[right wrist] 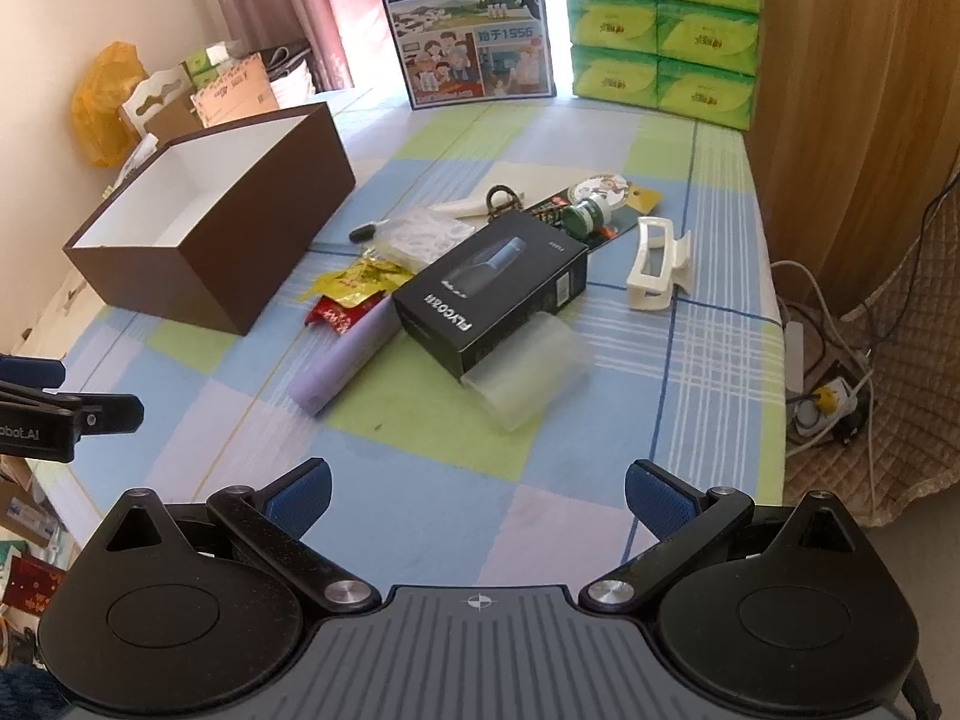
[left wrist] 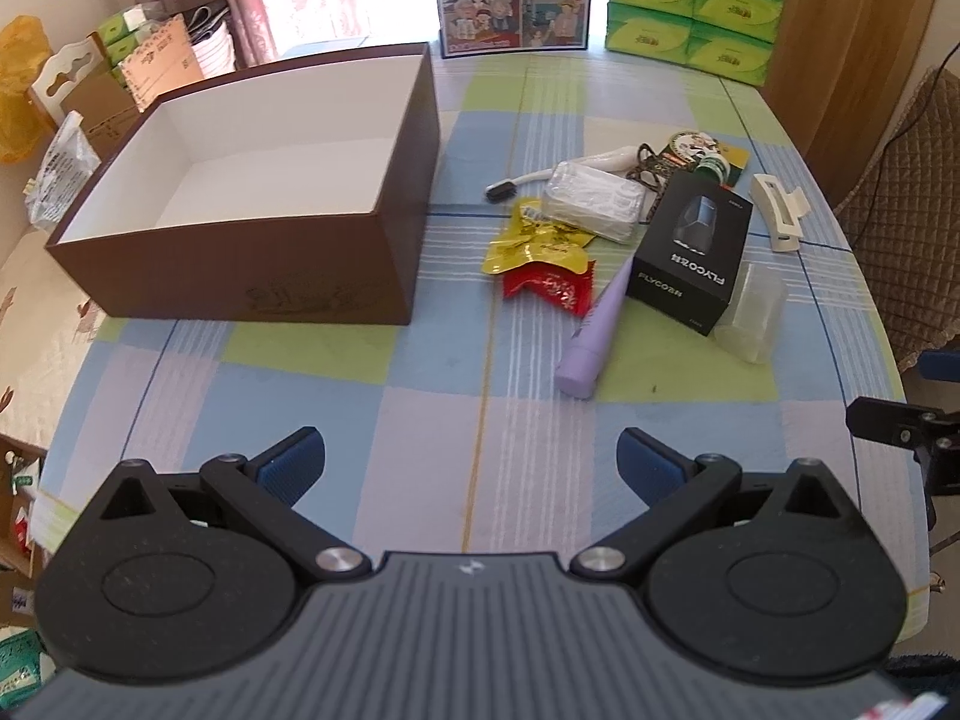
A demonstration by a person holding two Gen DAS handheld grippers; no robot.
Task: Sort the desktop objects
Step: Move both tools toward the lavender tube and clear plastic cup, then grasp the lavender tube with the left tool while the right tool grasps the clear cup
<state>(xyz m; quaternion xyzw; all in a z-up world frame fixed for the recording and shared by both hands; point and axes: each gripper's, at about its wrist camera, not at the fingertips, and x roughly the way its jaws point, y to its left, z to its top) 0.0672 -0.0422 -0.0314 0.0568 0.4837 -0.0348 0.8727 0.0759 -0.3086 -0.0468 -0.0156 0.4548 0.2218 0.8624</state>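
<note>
An open brown box [left wrist: 252, 276] [right wrist: 240, 240] with a white, empty inside stands on the checked tablecloth at the left. To its right lies a pile: a black FLYCO box [left wrist: 696, 252] [right wrist: 498, 294], a lilac tube [left wrist: 591, 342] [right wrist: 336, 366], red and yellow snack packets [left wrist: 540, 258] [right wrist: 348, 294], a clear plastic cup [left wrist: 753, 312] [right wrist: 528, 372], a white hair claw [left wrist: 777, 210] [right wrist: 657, 264], a wrapped white pack [left wrist: 594, 198] and a small green bottle [right wrist: 588, 213]. My left gripper [left wrist: 471, 462] and right gripper [right wrist: 477, 495] hover open over the near table, nothing between the fingers.
A milk poster carton [right wrist: 474, 24] and stacked green tissue packs [right wrist: 660, 30] line the table's far edge. Cartons and bags sit off the left side [left wrist: 120, 60]. A chair and power cables [right wrist: 828, 396] are beyond the right edge. The other gripper shows at each view's side.
</note>
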